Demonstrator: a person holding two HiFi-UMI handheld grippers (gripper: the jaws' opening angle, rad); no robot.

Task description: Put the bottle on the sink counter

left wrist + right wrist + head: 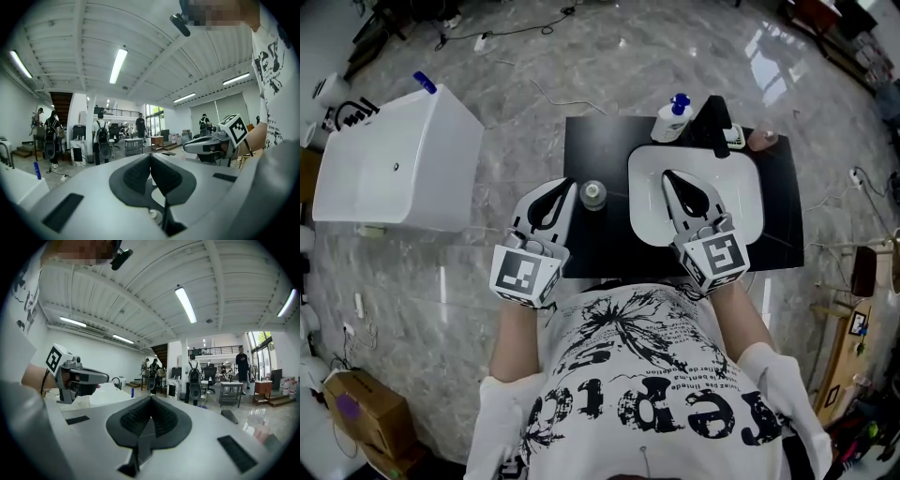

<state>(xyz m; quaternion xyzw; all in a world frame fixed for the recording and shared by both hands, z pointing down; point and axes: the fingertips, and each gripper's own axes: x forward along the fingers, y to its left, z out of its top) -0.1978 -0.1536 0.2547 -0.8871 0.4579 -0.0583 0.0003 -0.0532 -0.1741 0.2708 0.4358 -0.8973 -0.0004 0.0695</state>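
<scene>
- While both grippers hover over the black counter [778, 220], the main risk we see is a sideways knock. The left gripper [555, 199] sits just beside the bottle [593, 194], and a careless swing to its right could tip the bottle or push it toward the sink [742, 199].
- The bottle looks narrow and stands upright, so in our judgement a nudge near its cap would topple it rather than slide it.
- Should we need to grasp it, the jaws must spread first — coming in as they are would only shove it.
- The left gripper is clenched, its jaws pressed together with nothing between them.
- The right gripper [686, 195] is likewise clenched and empty, held over the sink.
- The bottle stands on the counter between the left gripper's tip and the sink's left rim. It is to the right of that gripper and, as far as we can tell, not touching it.
- We judge it is already resting where the task wants it.
</scene>
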